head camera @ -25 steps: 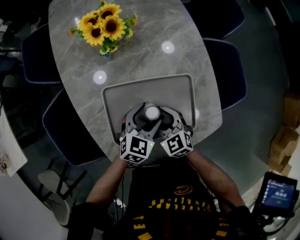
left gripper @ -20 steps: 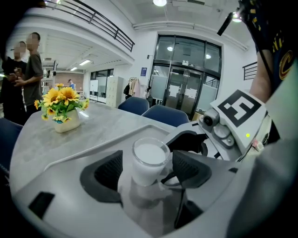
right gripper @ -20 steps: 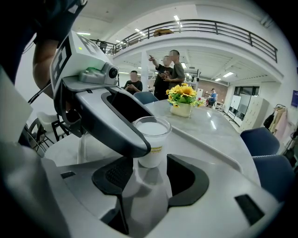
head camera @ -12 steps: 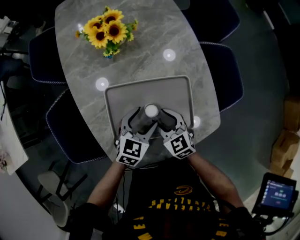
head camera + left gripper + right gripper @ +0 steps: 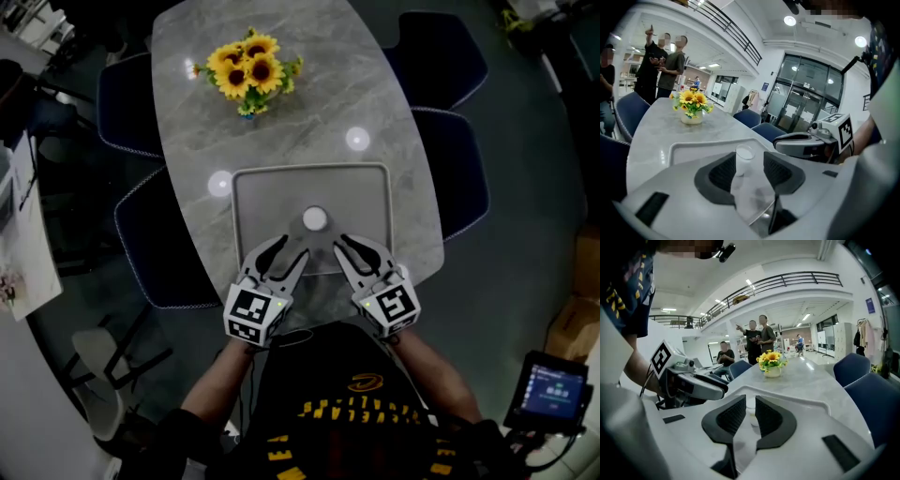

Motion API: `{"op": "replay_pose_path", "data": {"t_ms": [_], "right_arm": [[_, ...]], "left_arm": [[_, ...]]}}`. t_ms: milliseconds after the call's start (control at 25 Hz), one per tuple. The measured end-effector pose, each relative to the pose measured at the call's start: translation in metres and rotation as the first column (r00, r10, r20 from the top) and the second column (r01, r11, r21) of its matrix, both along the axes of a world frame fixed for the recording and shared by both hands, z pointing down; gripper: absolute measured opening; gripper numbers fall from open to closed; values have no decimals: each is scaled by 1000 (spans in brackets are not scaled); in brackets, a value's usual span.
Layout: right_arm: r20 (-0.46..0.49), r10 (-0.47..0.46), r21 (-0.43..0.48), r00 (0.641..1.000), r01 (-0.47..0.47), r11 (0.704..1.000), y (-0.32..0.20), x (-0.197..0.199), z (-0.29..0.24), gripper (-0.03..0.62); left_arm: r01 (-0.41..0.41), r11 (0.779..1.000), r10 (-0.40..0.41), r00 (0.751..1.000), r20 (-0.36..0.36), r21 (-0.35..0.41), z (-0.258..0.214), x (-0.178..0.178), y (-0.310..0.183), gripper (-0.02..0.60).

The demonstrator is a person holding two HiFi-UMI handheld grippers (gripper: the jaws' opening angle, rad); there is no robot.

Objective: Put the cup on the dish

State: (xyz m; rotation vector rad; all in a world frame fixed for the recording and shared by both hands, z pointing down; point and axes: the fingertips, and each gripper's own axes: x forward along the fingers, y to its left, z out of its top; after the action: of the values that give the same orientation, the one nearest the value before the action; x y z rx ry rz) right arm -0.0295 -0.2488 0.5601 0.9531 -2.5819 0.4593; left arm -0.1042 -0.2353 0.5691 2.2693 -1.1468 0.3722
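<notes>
A small white cup (image 5: 314, 219) stands upright on the grey tray-like dish (image 5: 370, 192), near the middle of its front half. Both grippers are at the table's front edge, apart from the cup. My left gripper (image 5: 291, 253) is open and its jaws are closing; in the left gripper view the cup (image 5: 743, 154) stands beyond the pads, untouched. My right gripper (image 5: 349, 246) is also closing, with a narrow gap left. The cup (image 5: 751, 414) shows through that gap, farther off. Nothing is held.
A vase of sunflowers (image 5: 251, 70) stands at the far end of the grey marble table (image 5: 187, 112). Dark blue chairs (image 5: 450, 56) line both sides. People (image 5: 757, 336) stand beyond the table's far end.
Both grippers have drawn back from the cup toward the table's front edge, and their jaws have narrowed. The cup stays standing on the dish.
</notes>
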Motion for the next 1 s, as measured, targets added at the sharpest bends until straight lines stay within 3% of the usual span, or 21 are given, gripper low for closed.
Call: {"op": "replay_pose_path", "data": {"t_ms": [120, 320, 520, 680, 1000], "right_arm": [[56, 19, -5, 998, -19, 1000, 17, 3, -35, 15], [131, 27, 21, 991, -30, 999, 57, 17, -81, 8], [119, 61, 42, 991, -66, 997, 86, 42, -99, 8], [168, 57, 99, 984, -75, 992, 99, 60, -114, 8], [259, 17, 297, 966, -97, 950, 181, 107, -182, 8]], "left_arm": [[68, 997, -68, 998, 0, 21, -35, -10, 17, 126], [151, 978, -148, 989, -27, 141, -103, -2, 52, 2], [136, 971, -128, 990, -52, 196, -139, 37, 94, 2], [144, 962, -140, 990, -33, 230, -146, 66, 114, 2], [208, 944, -197, 978, -70, 257, -191, 108, 190, 2]]}}
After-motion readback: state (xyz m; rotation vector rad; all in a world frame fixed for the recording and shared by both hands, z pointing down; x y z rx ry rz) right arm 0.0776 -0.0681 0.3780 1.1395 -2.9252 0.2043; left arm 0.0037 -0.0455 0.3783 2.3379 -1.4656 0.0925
